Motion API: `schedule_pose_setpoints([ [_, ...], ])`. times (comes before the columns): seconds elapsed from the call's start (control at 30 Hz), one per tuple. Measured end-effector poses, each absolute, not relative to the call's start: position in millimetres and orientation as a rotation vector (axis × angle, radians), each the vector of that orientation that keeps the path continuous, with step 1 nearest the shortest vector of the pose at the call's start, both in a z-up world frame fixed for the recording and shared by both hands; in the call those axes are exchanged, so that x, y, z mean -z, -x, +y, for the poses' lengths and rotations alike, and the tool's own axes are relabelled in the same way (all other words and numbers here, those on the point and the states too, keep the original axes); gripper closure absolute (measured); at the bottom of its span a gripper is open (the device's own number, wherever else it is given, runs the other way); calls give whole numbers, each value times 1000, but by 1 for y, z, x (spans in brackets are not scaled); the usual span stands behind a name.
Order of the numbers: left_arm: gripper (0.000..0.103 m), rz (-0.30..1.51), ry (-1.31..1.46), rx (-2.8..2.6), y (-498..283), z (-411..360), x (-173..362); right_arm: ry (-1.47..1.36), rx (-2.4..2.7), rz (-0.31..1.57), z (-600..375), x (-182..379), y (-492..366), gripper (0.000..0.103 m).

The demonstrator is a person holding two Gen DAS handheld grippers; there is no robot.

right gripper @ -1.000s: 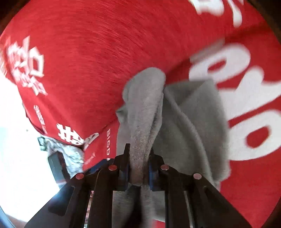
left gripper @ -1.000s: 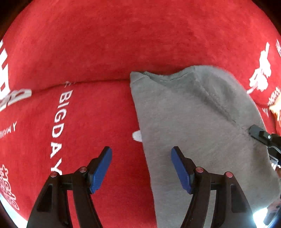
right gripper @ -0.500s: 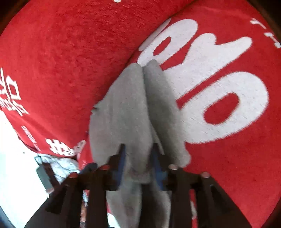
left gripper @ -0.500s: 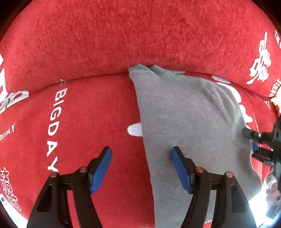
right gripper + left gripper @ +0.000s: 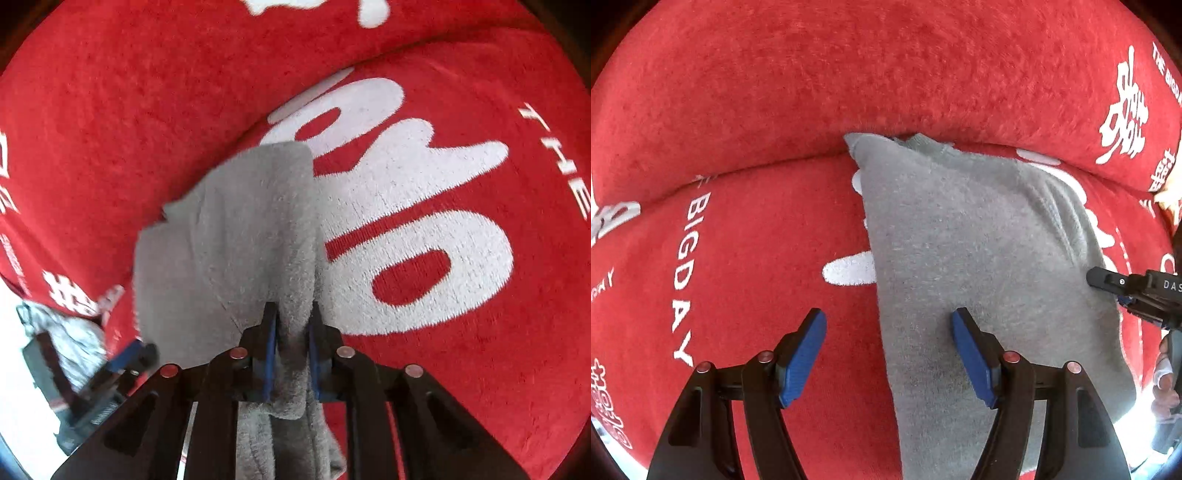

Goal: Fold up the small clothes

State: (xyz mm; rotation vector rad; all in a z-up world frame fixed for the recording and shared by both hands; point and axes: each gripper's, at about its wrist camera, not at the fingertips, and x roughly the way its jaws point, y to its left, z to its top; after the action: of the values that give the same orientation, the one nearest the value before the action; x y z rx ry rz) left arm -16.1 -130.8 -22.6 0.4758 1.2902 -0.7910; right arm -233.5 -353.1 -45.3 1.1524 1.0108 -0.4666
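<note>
Here's the left hand-held gripper (image 5: 888, 334), its blue-padded fingers (image 5: 801, 358) spread wide and holding nothing, hovering low over the red cloth (image 5: 746, 236) with its white lettering. One finger sits above bare red, the other above the grey garment (image 5: 964, 251), so the garment's long left edge runs right between them. That grey garment lies stretched out across the red surface, its far corner tucked up against the raised red fold at the back, where a bit of a darker grey ribbed edge peeks out. Over on the right of this view, the right hand-held gripper (image 5: 1123, 295) comes in from the side, black tips at the garment's right edge. Switch to the right wrist view and it's clear: the right hand-held gripper (image 5: 291, 332) is pressed together on a bunched ridge of the grey garment (image 5: 236, 236), the fleecy fabric pinched between the blue pads and trailing back under the fingers. The rest of the garment fans out ahead and to the left, lying over big white letters on the red cloth (image 5: 517, 350). At the lower left of that view, blurred, the left hand-held gripper (image 5: 129, 354) shows beside the garment's edge, with some pale grey fabric (image 5: 70, 332) beyond it that's too smeared to identify.
</note>
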Motion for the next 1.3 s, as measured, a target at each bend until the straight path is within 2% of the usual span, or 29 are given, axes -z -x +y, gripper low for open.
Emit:
schedule_pose_setpoints([
  [0.03,31,1295,-478,792,14,-128,22,-1140,476,1018,-353,40,236,71],
  [0.1,31,1295,-491,790,10,-123,17,-1126,494,1023,-351,29,245,64],
  [0.27,31,1312,-517,834,12,-110,4,-1167,460,973,-331,-5,273,64],
  [0.3,31,1317,-523,847,16,-109,3,-1152,431,961,-322,-14,273,66],
  [0.33,31,1323,-535,863,22,-107,4,-1131,407,955,-315,-22,275,74],
  [0.37,31,1330,-552,873,30,-106,6,-1110,378,954,-306,-28,271,77],
  [0.5,31,1369,-628,849,57,-97,34,-1016,327,1070,-272,-24,256,79],
  [0.53,30,1380,-633,844,60,-92,42,-974,350,1127,-266,-13,253,79],
  [0.57,20,1396,-632,832,63,-86,51,-955,369,1169,-264,-1,253,79],
  [0.6,16,1400,-621,816,63,-81,55,-953,399,1225,-263,16,257,84],
  [0.63,15,1401,-600,813,62,-76,56,-972,411,1247,-263,28,262,99],
  [0.67,15,1415,-584,816,61,-72,57,-1004,413,1219,-266,34,269,103],
  [0.77,15,1452,-578,811,57,-66,54,-1109,417,1145,-274,34,285,103],
  [0.9,15,1440,-630,787,56,-68,42,-1116,444,1163,-276,26,292,103],
  [0.93,15,1436,-637,774,56,-69,39,-1107,451,1169,-276,23,292,100],
  [1.17,15,1448,-605,704,48,-74,20,-1085,487,1141,-292,0,294,98],
  [1.27,15,1446,-603,687,50,-81,16,-1086,473,1134,-302,-3,285,85],
  [1.3,15,1443,-605,682,50,-79,15,-1084,471,1134,-303,-4,283,77],
])
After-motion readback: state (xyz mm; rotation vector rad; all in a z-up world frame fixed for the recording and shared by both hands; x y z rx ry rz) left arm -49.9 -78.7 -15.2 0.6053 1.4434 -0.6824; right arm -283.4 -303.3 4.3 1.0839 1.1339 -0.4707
